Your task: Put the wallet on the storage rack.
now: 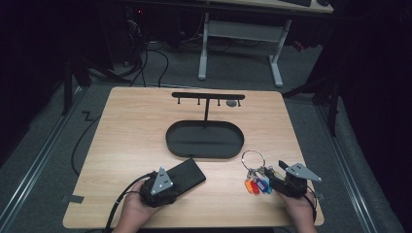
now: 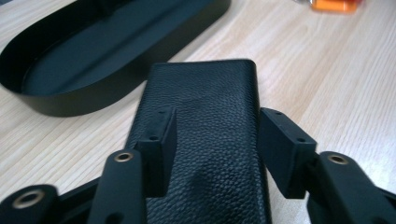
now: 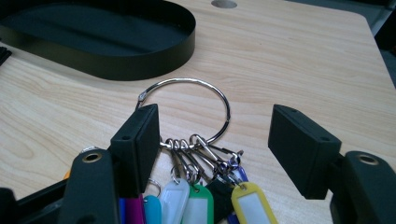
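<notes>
A black leather wallet (image 1: 188,172) lies flat on the wooden table near its front edge, left of centre. My left gripper (image 1: 176,183) reaches over the wallet's near end. In the left gripper view the wallet (image 2: 205,88) runs away from my left gripper (image 2: 217,126), whose jaws stand open: one pad hovers over the leather, the other sits beside its right edge. A bunch of coloured key tags (image 1: 256,186) on a large metal ring (image 1: 243,156) lies at the front right. My right gripper (image 1: 272,177) (image 3: 215,128) is open around the ring (image 3: 225,99) and its clips.
A black oval tray (image 1: 167,138) (image 2: 93,98) (image 3: 140,65) sits mid-table, with a T-shaped hook bar (image 1: 208,95) rising from its far side. A small grey disc (image 1: 231,103) (image 3: 224,3) lies beyond it. A white-legged desk and cables stand on the floor behind.
</notes>
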A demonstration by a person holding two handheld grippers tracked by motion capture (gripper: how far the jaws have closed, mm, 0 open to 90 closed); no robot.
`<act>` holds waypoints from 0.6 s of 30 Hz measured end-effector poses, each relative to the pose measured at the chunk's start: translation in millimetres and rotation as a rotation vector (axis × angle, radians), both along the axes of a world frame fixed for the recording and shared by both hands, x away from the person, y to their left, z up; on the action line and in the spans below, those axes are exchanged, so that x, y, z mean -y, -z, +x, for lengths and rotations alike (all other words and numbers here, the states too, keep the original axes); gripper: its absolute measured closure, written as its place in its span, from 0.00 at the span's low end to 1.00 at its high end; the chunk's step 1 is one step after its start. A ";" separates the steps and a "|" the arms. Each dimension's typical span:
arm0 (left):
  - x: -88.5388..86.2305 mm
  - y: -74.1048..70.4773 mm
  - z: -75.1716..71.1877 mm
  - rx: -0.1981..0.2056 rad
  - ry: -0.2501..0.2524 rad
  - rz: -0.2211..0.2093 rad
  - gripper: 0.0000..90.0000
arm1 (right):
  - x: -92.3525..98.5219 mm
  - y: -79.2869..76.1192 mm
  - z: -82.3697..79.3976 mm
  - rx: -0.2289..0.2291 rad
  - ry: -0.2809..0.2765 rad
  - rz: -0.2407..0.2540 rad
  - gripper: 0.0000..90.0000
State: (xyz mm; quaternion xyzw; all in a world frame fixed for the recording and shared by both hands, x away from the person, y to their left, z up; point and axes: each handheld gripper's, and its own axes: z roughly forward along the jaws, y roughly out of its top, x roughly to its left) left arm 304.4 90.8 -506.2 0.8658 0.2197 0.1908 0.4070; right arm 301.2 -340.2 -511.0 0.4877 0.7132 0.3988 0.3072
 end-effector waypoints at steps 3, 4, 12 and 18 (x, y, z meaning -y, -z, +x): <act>7.0 3.6 -3.4 0.006 0.014 0.029 0.51 | 0.0 2.2 0.4 -0.013 0.004 0.002 0.38; 9.7 5.5 -4.9 0.015 0.018 0.051 0.51 | 0.0 2.2 0.4 -0.013 0.004 0.002 0.38; 18.6 21.7 -17.7 0.146 -0.001 0.230 0.54 | -5.4 2.4 0.1 -0.018 -0.001 -0.009 0.38; 20.1 26.2 -26.7 0.229 0.017 0.262 0.63 | -8.4 3.0 2.3 -0.023 -0.010 -0.009 0.38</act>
